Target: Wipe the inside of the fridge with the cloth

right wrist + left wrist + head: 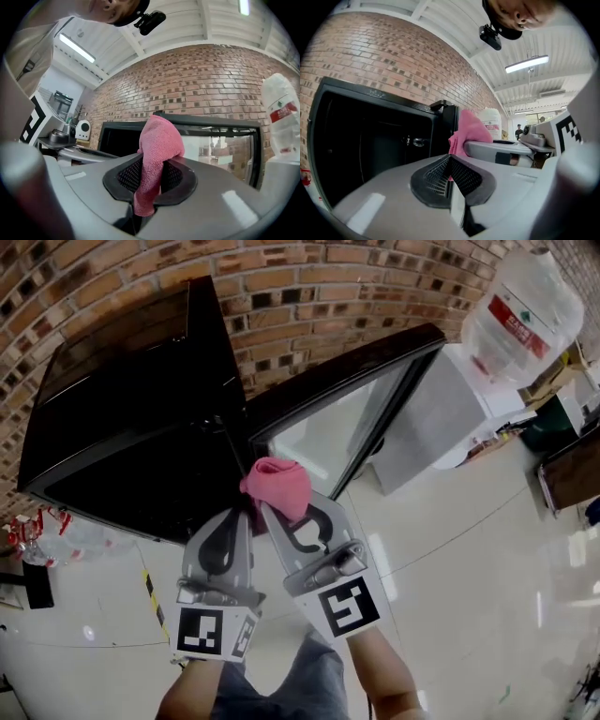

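We see the right gripper (150,180) pinching the pink cloth (158,140) between its fingers (176,174), near the open fridge (131,418). The left gripper (449,174) is pressed together, empty. The fridge's inside is too dark to read.

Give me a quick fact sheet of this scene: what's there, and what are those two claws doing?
Fridge: black, dark inside
Door: glass, swung open
Cloth: pink, outside the fridge
Right gripper: shut on the cloth
Left gripper: shut, empty
Wiping: not yet begun
Nearby: water jug, right of the fridge
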A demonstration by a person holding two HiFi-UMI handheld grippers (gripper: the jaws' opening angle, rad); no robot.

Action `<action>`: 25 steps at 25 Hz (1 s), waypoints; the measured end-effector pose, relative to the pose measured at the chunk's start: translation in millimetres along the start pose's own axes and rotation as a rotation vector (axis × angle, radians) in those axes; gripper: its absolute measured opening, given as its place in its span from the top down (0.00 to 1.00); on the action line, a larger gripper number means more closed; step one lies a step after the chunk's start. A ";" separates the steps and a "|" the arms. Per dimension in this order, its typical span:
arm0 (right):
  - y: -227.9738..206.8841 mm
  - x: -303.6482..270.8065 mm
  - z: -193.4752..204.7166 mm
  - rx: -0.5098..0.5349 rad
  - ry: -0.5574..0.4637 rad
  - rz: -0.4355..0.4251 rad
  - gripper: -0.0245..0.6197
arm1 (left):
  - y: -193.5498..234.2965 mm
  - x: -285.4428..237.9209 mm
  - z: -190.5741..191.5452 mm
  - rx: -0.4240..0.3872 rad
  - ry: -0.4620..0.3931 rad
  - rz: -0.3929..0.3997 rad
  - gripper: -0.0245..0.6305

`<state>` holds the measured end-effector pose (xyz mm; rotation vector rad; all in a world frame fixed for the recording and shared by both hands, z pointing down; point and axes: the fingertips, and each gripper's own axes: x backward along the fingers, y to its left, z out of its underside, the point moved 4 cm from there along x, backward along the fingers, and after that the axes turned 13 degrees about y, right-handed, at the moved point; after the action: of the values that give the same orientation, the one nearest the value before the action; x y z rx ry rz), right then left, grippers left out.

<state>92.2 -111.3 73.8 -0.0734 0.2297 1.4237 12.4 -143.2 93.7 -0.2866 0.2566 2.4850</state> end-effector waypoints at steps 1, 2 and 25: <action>-8.5 4.5 -1.4 0.014 -0.006 -0.019 0.87 | -8.9 -2.7 -1.4 0.010 0.002 -0.015 0.97; -17.5 9.3 -1.3 0.023 -0.006 -0.035 0.87 | -17.4 -4.7 -2.0 0.023 0.005 -0.033 0.97; -279.2 29.9 44.8 -0.005 0.138 0.200 0.87 | -93.3 -49.2 1.0 0.112 0.118 -0.180 0.97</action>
<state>376.1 -115.3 87.3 -0.1564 0.3547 1.6201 107.1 -96.7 96.8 -0.3927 0.3994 2.2707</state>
